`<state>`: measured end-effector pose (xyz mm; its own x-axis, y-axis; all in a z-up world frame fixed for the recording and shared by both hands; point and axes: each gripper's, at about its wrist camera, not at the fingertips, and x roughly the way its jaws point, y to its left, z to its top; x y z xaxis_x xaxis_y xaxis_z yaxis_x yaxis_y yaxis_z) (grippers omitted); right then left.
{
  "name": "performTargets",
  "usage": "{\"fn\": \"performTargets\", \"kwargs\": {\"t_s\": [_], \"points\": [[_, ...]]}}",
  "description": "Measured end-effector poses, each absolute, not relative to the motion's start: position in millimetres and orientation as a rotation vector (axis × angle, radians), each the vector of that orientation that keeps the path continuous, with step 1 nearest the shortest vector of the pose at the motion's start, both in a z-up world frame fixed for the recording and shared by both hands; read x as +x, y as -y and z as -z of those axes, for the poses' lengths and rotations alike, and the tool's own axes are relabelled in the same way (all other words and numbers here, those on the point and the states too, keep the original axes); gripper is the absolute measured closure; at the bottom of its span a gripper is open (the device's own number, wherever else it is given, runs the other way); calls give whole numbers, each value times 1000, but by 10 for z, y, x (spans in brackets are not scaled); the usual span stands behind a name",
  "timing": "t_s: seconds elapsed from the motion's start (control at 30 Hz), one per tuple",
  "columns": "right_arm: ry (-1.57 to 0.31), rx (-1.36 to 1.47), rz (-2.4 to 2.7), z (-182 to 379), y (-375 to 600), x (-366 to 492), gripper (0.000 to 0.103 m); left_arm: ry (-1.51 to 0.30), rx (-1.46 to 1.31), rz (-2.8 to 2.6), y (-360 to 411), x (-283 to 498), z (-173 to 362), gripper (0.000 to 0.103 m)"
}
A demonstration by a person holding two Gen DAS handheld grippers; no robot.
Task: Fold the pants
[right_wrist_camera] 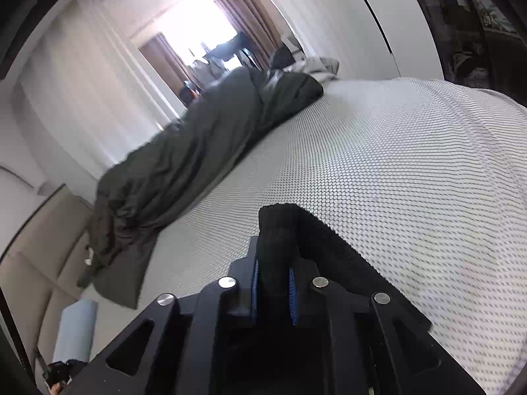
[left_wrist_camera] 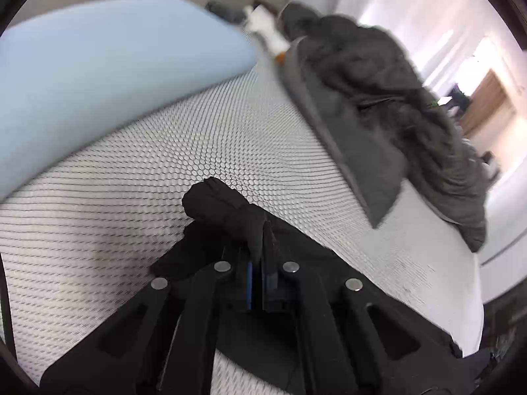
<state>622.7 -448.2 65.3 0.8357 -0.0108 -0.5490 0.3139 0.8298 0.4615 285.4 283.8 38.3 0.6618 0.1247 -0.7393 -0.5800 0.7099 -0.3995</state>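
The black pants show as a bunched fold rising out of my left gripper, whose blue pads are shut on the cloth just above the bed. In the right wrist view a thicker bundle of the same black pants stands between the blue pads of my right gripper, which are shut on it. More black cloth trails off to the right behind that gripper. The rest of the pants is hidden under both grippers.
The bed carries a white honeycomb-patterned cover. A dark grey duvet lies heaped along one side. A light blue pillow sits at the head, by a beige padded headboard.
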Motion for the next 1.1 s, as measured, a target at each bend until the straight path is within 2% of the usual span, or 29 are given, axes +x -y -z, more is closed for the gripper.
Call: {"fn": "performTargets", "kwargs": {"t_s": [0.03,0.07,0.1,0.13,0.23,0.3,0.43,0.67,0.77,0.9,1.1], "points": [[-581,550,196,-599,4459,6385,59,-761,-670,-444,-2856,2969,-313,85],[-609,505,238,-529,4436,6606,48,-772,-671,-463,-2884,3048,-259,63],[-624,482,269,-482,4420,6729,37,-786,-677,-483,-2916,3097,-222,54],[-656,463,304,-394,4436,6821,37,-778,-693,-482,-2940,3096,-217,44],[-649,497,294,-309,4417,6696,36,-740,-700,-475,-3005,2905,-270,33],[-630,469,280,-292,4320,6498,29,-745,-702,-457,-3013,2751,-280,31],[-586,484,223,-215,4074,6053,23,-766,-738,-414,-2947,2423,-188,32],[-617,544,74,-151,3595,5424,21,-748,-745,-333,-2481,1923,-199,32],[-602,571,32,-133,3472,5251,18,-735,-725,-310,-2397,2024,-254,32],[-611,613,26,-15,3409,5192,18,-819,-718,-374,-2408,2332,-147,38],[-638,606,68,122,3407,5265,18,-827,-697,-333,-2132,1992,-19,38]]}}
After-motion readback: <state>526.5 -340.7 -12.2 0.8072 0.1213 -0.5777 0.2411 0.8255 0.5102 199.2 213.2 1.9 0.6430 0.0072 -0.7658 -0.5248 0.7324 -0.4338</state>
